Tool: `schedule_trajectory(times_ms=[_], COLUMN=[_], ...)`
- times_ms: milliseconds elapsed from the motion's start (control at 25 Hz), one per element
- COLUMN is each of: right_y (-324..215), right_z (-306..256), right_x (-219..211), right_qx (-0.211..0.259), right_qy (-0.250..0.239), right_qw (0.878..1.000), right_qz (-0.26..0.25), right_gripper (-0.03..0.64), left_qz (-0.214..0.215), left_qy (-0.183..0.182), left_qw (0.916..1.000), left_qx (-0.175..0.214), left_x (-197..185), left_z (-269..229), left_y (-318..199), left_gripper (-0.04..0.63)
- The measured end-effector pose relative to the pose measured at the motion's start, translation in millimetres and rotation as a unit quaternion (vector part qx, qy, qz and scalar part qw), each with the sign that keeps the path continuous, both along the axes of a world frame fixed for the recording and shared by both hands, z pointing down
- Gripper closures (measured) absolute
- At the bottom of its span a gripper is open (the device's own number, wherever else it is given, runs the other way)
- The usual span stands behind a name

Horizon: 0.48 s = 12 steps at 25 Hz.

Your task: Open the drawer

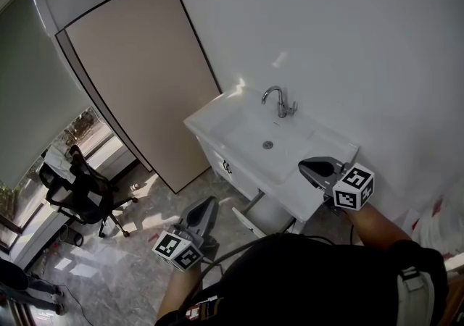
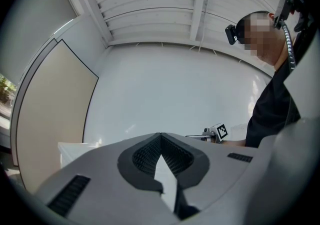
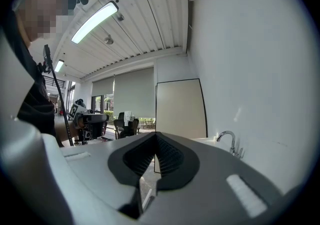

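A white sink cabinet point(image 1: 217, 116) stands against the wall, and its front holds a drawer point(image 1: 233, 175) with a small dark handle point(image 1: 227, 167). The drawer front sits flush with the cabinet. My left gripper point(image 1: 209, 203) hangs low, below and in front of the drawer, apart from it; its jaws point(image 2: 161, 134) are shut and empty. My right gripper point(image 1: 306, 166) hovers over the counter's right end, also shut point(image 3: 156, 134) with nothing in it. Each gripper shows in the other's view: the right gripper point(image 2: 212, 132) and the left gripper point(image 3: 87, 118).
A chrome faucet point(image 1: 279, 102) rises behind the basin point(image 1: 250, 132). A tall beige panel point(image 1: 145, 71) leans on the wall left of the cabinet. A black office chair point(image 1: 83, 190) stands on the marble floor point(image 1: 138, 259) at left. Another person's legs point(image 1: 22, 288) show at the bottom left.
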State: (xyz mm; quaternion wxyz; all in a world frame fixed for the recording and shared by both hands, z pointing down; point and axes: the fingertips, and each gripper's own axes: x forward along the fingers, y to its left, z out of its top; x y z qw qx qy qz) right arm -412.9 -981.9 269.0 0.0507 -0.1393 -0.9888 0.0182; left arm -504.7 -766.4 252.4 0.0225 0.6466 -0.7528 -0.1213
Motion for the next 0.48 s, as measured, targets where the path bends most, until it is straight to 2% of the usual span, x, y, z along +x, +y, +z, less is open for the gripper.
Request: schedule_trajectory(times_ms=[480], right_y=[-3.2], right_z=[3.7], right_x=[1.1], right_qx=[-0.002], right_qy=[-0.002], right_qw=[1.0], right_qz=[-0.004], right_gripper=[0.618], left_qz=[-0.003], left_qy=[0.003], left_qw=[1.0], left_qx=[-0.002], left_x=[2.2], left_z=[1.5], left_y=[-5.0], left_gripper=[0.595])
